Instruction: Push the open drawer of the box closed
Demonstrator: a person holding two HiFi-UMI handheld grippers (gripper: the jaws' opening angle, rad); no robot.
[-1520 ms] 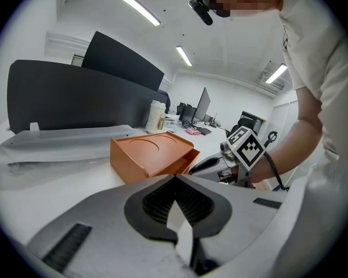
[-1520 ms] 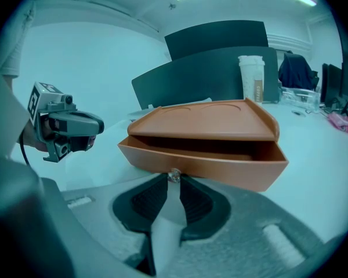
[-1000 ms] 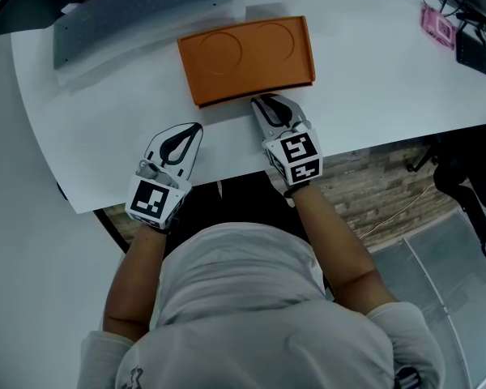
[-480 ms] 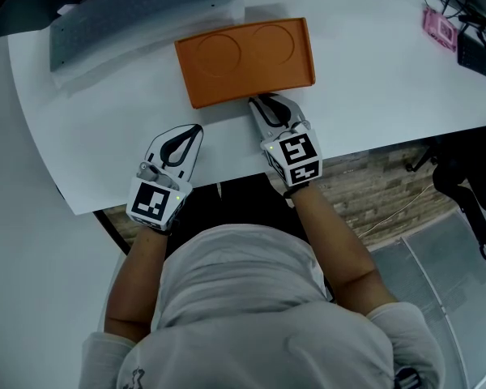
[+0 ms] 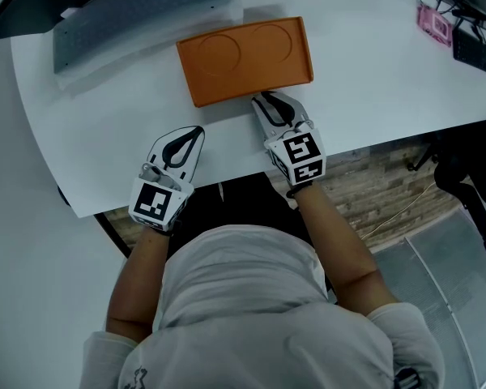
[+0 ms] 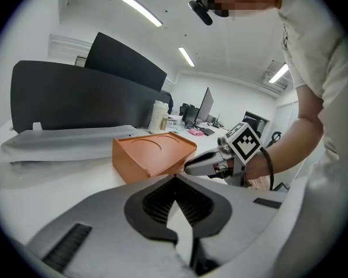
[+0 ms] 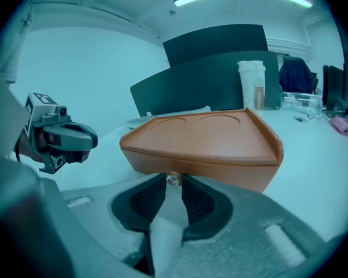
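**Drawer all but home, right jaws on the knob**

The right gripper (image 7: 173,177) holds its jaws narrow, with the small clear knob (image 7: 173,179) of the drawer (image 7: 232,175) caught between the two tips. The right gripper view shows the tips pressed up to the drawer's front face, with nothing else between them. The left gripper (image 6: 175,177) has its jaws together at the tips and holds nothing. It lies flat on the table (image 5: 373,71), near the edge by the person and well apart from the work.

The orange box (image 5: 243,55) sits in the middle of the table with its two shallow round recesses facing up. The drawer is on the side facing the person. From the head view, no part of the drawer sticks out past the near edge of the box. In the right gripper view, the front panel sits under the overhang of the lid, with only a thin seam showing.

By that reading, the push is done or very nearly so. What seems left is a last firm press to seat the front flush, if any gap remains, then opening the jaws off the knob and drawing the gripper back. Whether a sliver of gap remains cannot be told from these angles.

Beyond the box lies a keyboard (image 5: 138,10) under a clear cover, out of the way.
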